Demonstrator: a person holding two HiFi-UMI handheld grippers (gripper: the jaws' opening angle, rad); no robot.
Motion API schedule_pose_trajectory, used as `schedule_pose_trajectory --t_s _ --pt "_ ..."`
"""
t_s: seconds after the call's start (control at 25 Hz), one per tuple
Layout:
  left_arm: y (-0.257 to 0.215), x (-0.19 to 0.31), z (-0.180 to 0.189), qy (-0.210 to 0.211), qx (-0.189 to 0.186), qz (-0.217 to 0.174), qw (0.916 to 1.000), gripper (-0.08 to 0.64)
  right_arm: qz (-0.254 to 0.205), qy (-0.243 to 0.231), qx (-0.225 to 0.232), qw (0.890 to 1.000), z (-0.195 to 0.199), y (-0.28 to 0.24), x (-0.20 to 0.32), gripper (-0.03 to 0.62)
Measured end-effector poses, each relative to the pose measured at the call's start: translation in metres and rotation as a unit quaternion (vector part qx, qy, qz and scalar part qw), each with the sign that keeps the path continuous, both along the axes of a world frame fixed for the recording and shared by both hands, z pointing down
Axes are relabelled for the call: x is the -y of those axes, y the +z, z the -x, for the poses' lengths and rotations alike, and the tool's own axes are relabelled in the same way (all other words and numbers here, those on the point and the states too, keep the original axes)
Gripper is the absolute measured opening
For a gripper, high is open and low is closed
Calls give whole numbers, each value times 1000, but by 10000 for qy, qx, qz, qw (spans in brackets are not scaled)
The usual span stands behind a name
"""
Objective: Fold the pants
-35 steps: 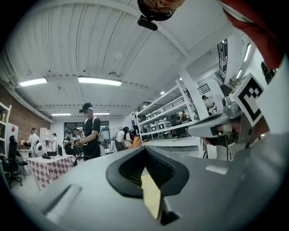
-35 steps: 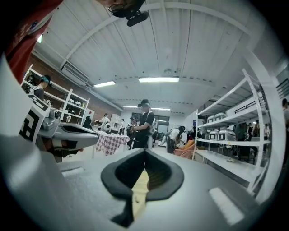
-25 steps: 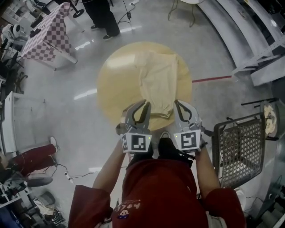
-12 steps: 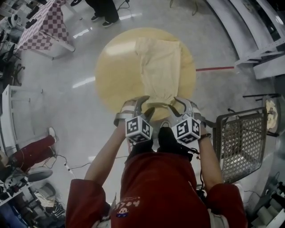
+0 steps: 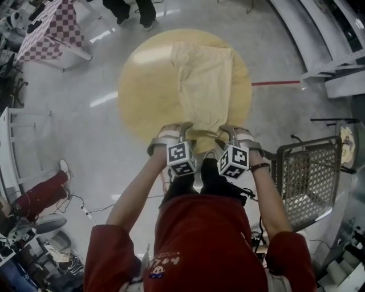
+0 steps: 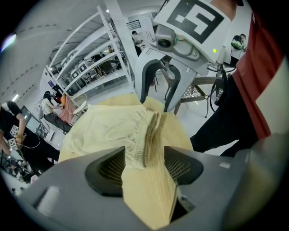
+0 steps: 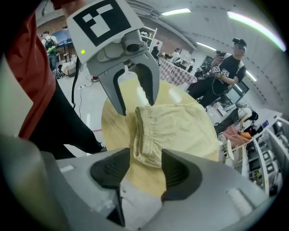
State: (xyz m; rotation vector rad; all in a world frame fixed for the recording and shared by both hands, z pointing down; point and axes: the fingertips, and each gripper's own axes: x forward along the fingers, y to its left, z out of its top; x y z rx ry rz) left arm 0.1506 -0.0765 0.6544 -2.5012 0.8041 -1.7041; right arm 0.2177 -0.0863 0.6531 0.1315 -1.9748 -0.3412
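Observation:
Pale yellow pants (image 5: 202, 85) lie lengthwise on a round wooden table (image 5: 142, 97), with the elastic waistband at the near edge. My left gripper (image 5: 181, 132) and right gripper (image 5: 223, 132) point steeply down at that edge, side by side. In the left gripper view the jaws of the left gripper (image 6: 144, 164) have just been opening; the gathered waistband (image 6: 146, 135) lies between them, clear of the pads. In the right gripper view the right gripper (image 7: 145, 169) has also just been opening, and the waistband's corner (image 7: 146, 144) sits loose between its pads.
A wire-mesh chair (image 5: 302, 182) stands close at the right. A table with a checked cloth (image 5: 48, 34) is at the far left, and a person's legs (image 5: 128, 8) are beyond the round table. Metal shelving (image 5: 336, 51) runs along the right.
Both grippers have dropped and tipped down to the table's near edge. Their jaws have opened, and the waistband now lies free on the table.

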Motion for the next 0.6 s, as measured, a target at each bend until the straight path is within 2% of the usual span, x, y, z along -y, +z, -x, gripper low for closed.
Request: schedule_pose_trajectory --t_s 0.24,0.44,0.6 --pt "21 0 0 102 144 344 9993 282 49 -502 -401 9979 1 22 -1 210" --pt "30 0 -1 196 232 468 9984 276 349 -584 -536 9962 3 34 2 209" --pt "34 5 1 230 259 487 9982 238 474 -662 -666 9944 4 40 5 179"
